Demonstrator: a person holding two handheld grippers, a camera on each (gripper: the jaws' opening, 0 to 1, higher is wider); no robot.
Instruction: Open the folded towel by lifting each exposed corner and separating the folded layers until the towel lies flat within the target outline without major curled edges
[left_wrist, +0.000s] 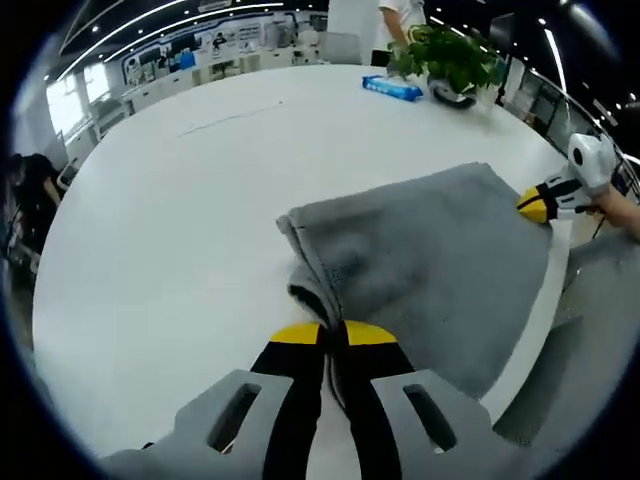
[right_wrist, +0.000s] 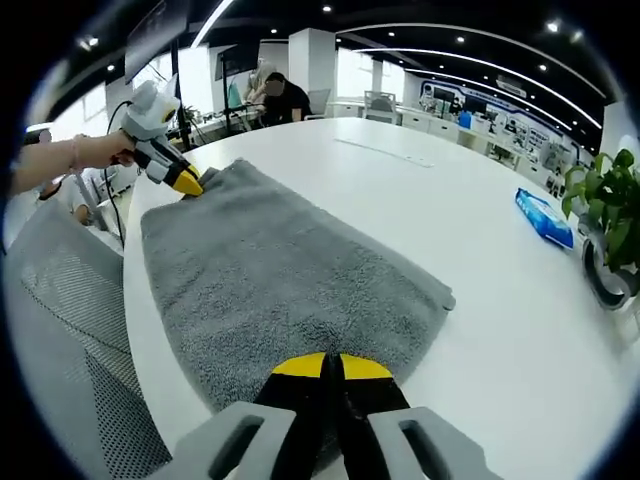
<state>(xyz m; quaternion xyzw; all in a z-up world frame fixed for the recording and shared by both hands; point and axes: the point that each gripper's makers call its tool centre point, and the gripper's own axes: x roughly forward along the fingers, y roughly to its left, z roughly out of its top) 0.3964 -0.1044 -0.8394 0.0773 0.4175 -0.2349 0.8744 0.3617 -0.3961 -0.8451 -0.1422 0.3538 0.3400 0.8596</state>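
Closest to my lens in the left gripper view, my left gripper (left_wrist: 333, 338) has its yellow-tipped fingers pressed together on the near edge of the grey towel (left_wrist: 440, 270), pinching a bunched fold of cloth just where the layers stack up. In the right gripper view, my right gripper (right_wrist: 330, 368) does the same at the opposite end, its fingers closed on the towel's edge. I judge I am holding two ends at once so the cloth stays taut between them and the upper layer can be drawn off the lower without dragging the whole piece.

The towel lies on the white worktop (left_wrist: 180, 220), close to its rim beside a mesh chair (right_wrist: 60, 330), still doubled along the side near my left gripper. I cannot make out any target outline. Well apart, a blue packet (right_wrist: 545, 217) and a potted plant (right_wrist: 608, 225) sit clear of the work.
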